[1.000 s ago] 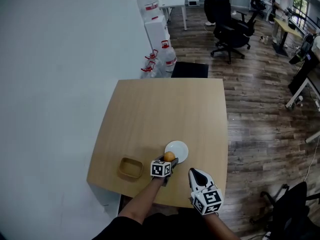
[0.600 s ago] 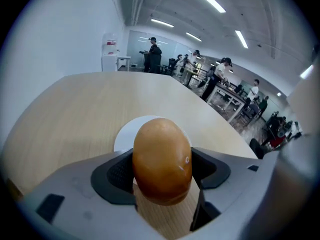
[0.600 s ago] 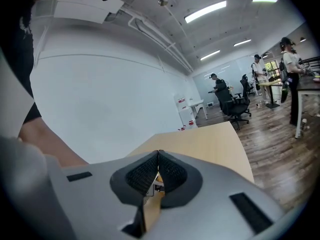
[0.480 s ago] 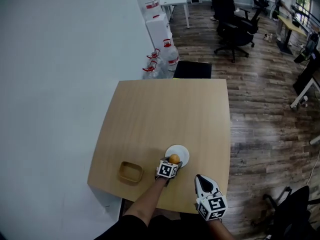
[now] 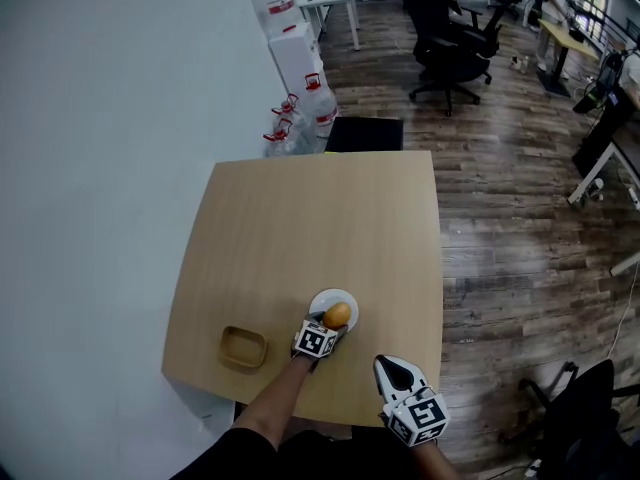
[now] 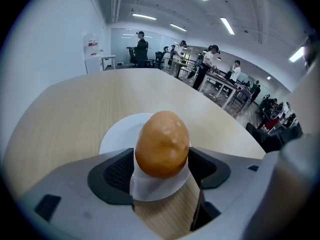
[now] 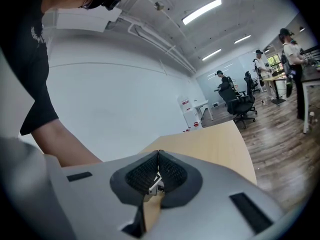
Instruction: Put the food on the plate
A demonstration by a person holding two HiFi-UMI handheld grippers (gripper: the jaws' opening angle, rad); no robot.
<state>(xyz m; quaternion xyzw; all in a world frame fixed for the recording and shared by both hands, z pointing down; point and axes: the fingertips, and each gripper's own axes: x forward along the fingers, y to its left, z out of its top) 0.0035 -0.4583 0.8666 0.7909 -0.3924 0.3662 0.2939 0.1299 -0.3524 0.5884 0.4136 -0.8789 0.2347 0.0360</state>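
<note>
A round orange-brown bread roll (image 6: 162, 143) (image 5: 337, 315) sits between the pads of my left gripper (image 6: 161, 168) (image 5: 331, 326), which is shut on it just above the small white plate (image 6: 116, 134) (image 5: 319, 301). The plate lies near the front edge of the wooden table (image 5: 310, 228). My right gripper (image 7: 158, 178) (image 5: 393, 371) is shut with nothing between its jaws, held low at the table's front right corner, a short way right of the plate.
A shallow wooden bowl (image 5: 243, 348) rests at the table's front left. Water jugs (image 5: 298, 118) and a black box (image 5: 364, 134) stand beyond the far edge. Office chairs (image 5: 447, 53) and people are farther back. A white wall runs along the left.
My left gripper has carried the roll a little forward over the plate. The right gripper has stayed low at the front right. The head view has shifted slightly.
</note>
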